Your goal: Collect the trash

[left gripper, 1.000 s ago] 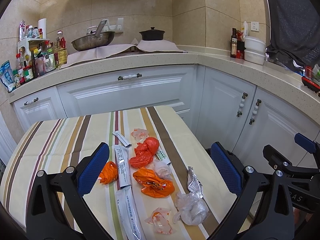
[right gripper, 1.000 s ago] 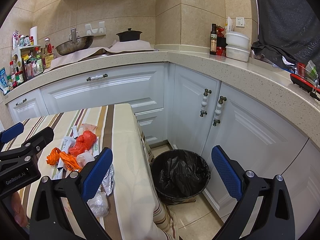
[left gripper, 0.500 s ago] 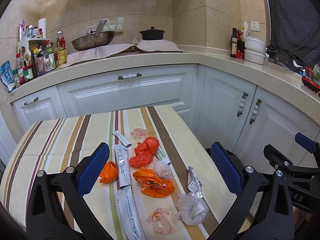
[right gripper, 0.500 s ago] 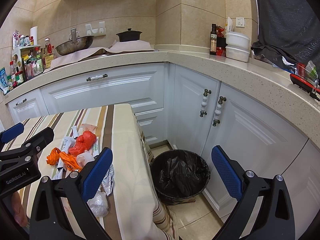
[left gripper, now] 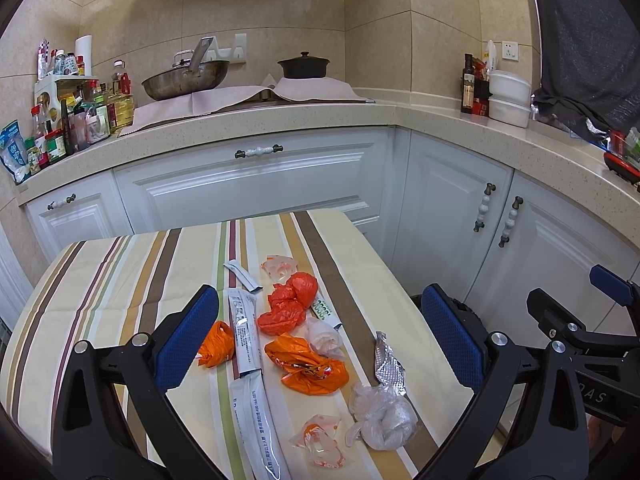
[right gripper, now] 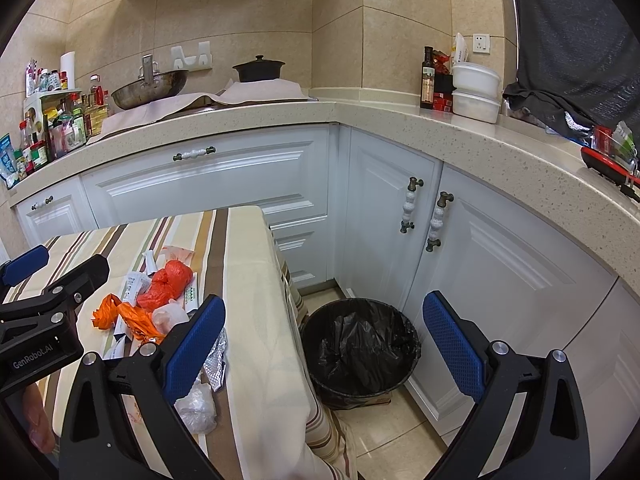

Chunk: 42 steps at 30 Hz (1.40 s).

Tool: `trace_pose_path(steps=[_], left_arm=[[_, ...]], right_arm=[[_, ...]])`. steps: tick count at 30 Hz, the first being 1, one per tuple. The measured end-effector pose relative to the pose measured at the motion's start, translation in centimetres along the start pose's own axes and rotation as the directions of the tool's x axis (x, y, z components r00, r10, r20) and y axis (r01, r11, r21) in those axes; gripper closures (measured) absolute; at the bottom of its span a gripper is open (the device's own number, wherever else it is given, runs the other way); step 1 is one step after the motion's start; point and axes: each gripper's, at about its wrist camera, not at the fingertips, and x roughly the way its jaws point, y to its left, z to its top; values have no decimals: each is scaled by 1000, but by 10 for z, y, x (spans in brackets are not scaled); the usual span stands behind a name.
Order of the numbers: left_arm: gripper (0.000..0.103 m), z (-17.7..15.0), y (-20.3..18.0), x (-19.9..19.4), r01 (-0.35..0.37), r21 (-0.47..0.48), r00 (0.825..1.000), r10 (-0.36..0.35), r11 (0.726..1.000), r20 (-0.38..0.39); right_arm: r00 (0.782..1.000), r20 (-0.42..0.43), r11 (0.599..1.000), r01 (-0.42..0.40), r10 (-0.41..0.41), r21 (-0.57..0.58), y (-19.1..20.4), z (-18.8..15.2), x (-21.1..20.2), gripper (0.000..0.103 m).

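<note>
Kitchen tiles and white cabinets frame your striped counter (left gripper: 120,280), and through the left wrist camera the whole job lies ahead of you. Your left gripper (left gripper: 320,336) hangs released over the pile, its blue pads spread wide with nothing between them. Under it the trash is scattered and untouched: a red bag (left gripper: 292,300), an orange bag (left gripper: 308,364), a smaller orange wad (left gripper: 218,342), a clear plastic bag (left gripper: 382,410) near the front, a crumpled foil wrapper (left gripper: 387,362), and long white wrappers (left gripper: 244,332) lying along the stripes. All of it looks light, crinkled and soft.

From the right wrist camera, your right gripper (right gripper: 324,344) is likewise spread and empty, held off the counter's edge over the floor. Below it stands the bin (right gripper: 360,348), lined with a black bag; no trash shows in the part of it you can see. The red bag (right gripper: 168,282) and clear plastic bag (right gripper: 198,404) sit on the counter to its left, well apart from the bin. Judging by this, nothing is collected yet; every piece remains to be carried over.
</note>
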Motion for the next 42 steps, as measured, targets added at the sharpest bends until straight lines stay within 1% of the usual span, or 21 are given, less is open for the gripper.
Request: trace_pose_path(steps=[14, 20, 23, 29, 33, 42], left_arm=[[4, -1, 0, 1, 1, 0, 1000, -1, 1000, -2], [4, -7, 5, 5, -4, -7, 1000, 4, 1000, -12], [4, -10, 12, 9, -18, -11, 1000, 17, 1000, -22], [4, -21, 37, 15, -72, -34, 996, 70, 997, -53], [4, -31, 57, 18, -111, -51, 991, 106, 993, -82], [6, -43, 89, 21, -184, -69, 978, 175, 981, -113]], right_arm=[[1000, -3, 1000, 0, 0, -1, 0, -1, 1, 7], [1000, -13, 1000, -8, 8, 0, 1, -6, 4, 7], [999, -26, 1000, -21, 21, 1, 3, -11, 10, 7], [996, -65, 998, -60, 58, -17, 16, -21, 22, 7], [994, -75, 996, -80, 77, -46, 28, -27, 31, 7], [982, -121, 984, -156, 145, -85, 53, -33, 66, 8]])
